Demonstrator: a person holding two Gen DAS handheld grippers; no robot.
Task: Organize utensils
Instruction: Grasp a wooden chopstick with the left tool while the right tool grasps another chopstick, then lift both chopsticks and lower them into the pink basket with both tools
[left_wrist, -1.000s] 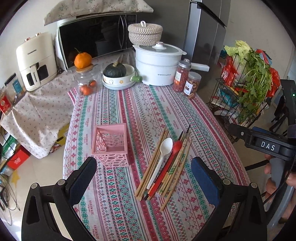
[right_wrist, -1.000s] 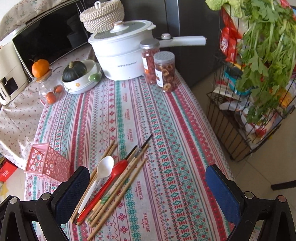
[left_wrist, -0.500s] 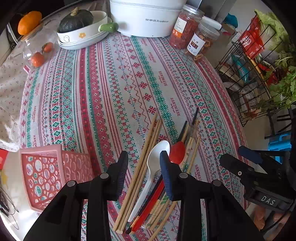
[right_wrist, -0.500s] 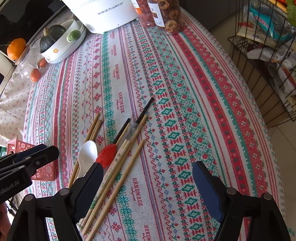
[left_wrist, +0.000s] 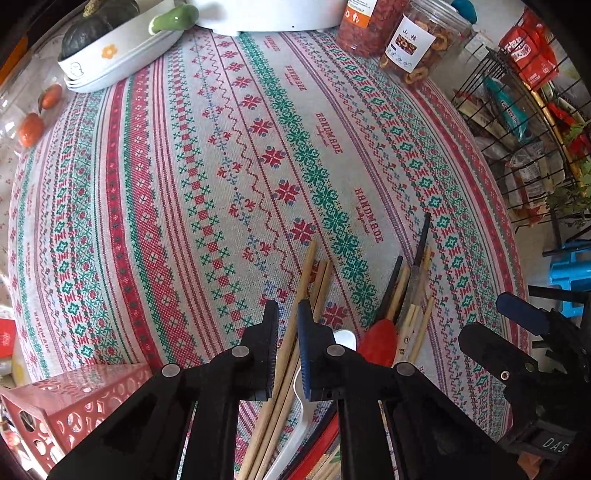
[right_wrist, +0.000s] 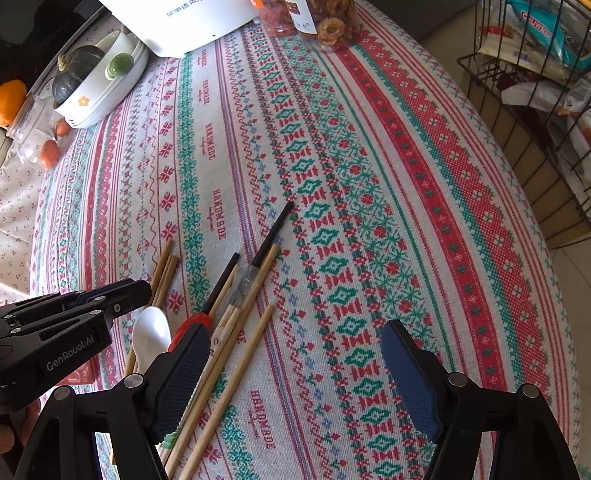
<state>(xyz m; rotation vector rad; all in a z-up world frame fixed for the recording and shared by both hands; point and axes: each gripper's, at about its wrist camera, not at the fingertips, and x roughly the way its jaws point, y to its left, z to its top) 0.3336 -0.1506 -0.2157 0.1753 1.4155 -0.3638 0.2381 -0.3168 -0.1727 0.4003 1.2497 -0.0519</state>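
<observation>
Several wooden chopsticks (left_wrist: 308, 286), a white spoon (right_wrist: 150, 334), a red spoon (left_wrist: 378, 341) and dark-tipped chopsticks (right_wrist: 271, 232) lie in a loose bundle on the patterned tablecloth. My left gripper (left_wrist: 287, 314) is low over the bundle, its jaws nearly shut around the leftmost wooden chopsticks. It also shows in the right wrist view (right_wrist: 125, 291). My right gripper (right_wrist: 295, 354) is wide open just right of the bundle, empty. A pink perforated basket (left_wrist: 79, 395) stands at the lower left.
At the far end of the table stand a white bowl with a squash (left_wrist: 110, 48), a white pot (right_wrist: 184, 18), two snack jars (left_wrist: 417, 40) and a glass jar with oranges (right_wrist: 33, 125). A wire rack of groceries (left_wrist: 528, 122) stands right of the table.
My left gripper came down onto the bundle and narrowed its jaws around the left wooden chopsticks. My right gripper also dropped closer to the table and stayed open.
</observation>
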